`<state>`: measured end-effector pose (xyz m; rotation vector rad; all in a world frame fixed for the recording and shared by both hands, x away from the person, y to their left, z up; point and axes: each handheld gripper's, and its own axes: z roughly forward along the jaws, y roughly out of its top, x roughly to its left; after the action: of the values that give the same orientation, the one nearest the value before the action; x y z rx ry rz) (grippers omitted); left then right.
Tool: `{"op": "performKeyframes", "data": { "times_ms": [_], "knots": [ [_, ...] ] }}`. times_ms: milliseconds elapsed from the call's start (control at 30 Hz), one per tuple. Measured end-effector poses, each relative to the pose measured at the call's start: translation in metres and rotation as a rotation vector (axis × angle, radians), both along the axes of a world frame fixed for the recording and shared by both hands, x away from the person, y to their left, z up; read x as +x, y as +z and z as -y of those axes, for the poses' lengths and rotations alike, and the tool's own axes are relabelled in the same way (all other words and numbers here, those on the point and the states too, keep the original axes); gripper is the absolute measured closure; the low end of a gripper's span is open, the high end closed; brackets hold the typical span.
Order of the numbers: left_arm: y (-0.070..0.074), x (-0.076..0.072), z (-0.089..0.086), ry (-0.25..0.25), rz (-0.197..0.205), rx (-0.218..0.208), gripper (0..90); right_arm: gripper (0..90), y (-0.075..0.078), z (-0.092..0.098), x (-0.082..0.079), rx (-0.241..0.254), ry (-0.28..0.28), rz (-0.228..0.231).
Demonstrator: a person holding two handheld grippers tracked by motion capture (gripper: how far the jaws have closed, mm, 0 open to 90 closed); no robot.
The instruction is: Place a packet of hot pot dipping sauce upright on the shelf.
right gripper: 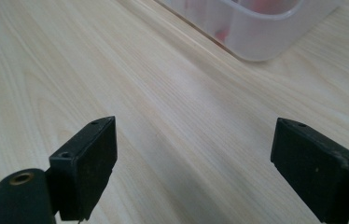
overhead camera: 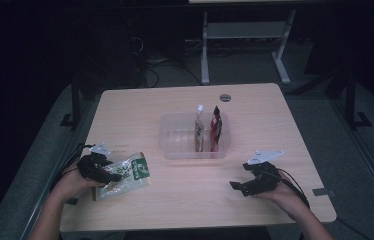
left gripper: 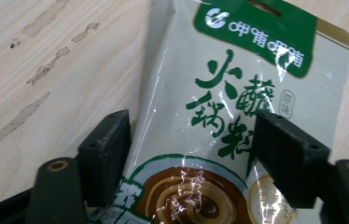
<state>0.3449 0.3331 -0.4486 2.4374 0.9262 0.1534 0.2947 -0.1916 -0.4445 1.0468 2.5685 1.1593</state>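
A white and green food pouch (overhead camera: 130, 172) with a picture of brown sauce lies flat on the table near its front left corner. My left gripper (overhead camera: 115, 176) is over it, open. In the left gripper view one jaw stands just off the edge of the pouch (left gripper: 238, 93) and the other is over its printed face, and the left gripper (left gripper: 191, 133) has neither pad pressing on it. My right gripper (overhead camera: 236, 187) rests low at the front right, open. Between the right gripper (right gripper: 196, 140) jaws there is bare wood.
A clear plastic container (overhead camera: 190, 152) stands mid-table, holding an upright white pouch (overhead camera: 199, 130) and a red one (overhead camera: 216, 127); its corner (right gripper: 256, 37) shows ahead of my right gripper. A round grey grommet (overhead camera: 225, 97) sits near the far edge. The wooden table (overhead camera: 185, 200) ends close behind both hands.
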Motion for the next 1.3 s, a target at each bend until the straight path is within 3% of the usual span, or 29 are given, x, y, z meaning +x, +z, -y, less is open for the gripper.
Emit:
{"op": "performKeyframes", "data": {
  "times_ms": [133,367,567,733,800,1000,1300],
  "knots": [
    [0.001,-0.002,-0.001,0.017,0.009,-0.003,40.7,14.2,0.001,-0.002,0.003,0.023,0.028,-0.037],
    [0.001,-0.004,-0.003,0.009,0.012,-0.021,60.3,16.0,-0.001,-0.008,0.003,0.000,0.052,-0.043],
    [0.003,-0.005,-0.001,-0.021,-0.011,-0.056,72.5,18.5,0.000,-0.010,0.002,0.009,0.061,-0.052],
    [0.004,-0.006,-0.004,-0.009,-0.017,-0.105,85.4,19.9,-0.001,-0.010,0.004,0.016,0.085,-0.063],
    [0.005,-0.006,-0.005,-0.011,-0.016,-0.114,87.0,19.6,-0.001,-0.010,0.005,0.013,0.086,-0.064],
    [0.004,-0.003,-0.015,0.012,-0.046,-0.195,88.7,18.7,-0.001,-0.011,0.005,0.015,0.077,-0.082],
    [0.010,-0.005,-0.014,0.020,-0.043,-0.236,89.1,21.8,-0.002,-0.010,0.006,0.019,0.072,-0.082]
  ]
}}
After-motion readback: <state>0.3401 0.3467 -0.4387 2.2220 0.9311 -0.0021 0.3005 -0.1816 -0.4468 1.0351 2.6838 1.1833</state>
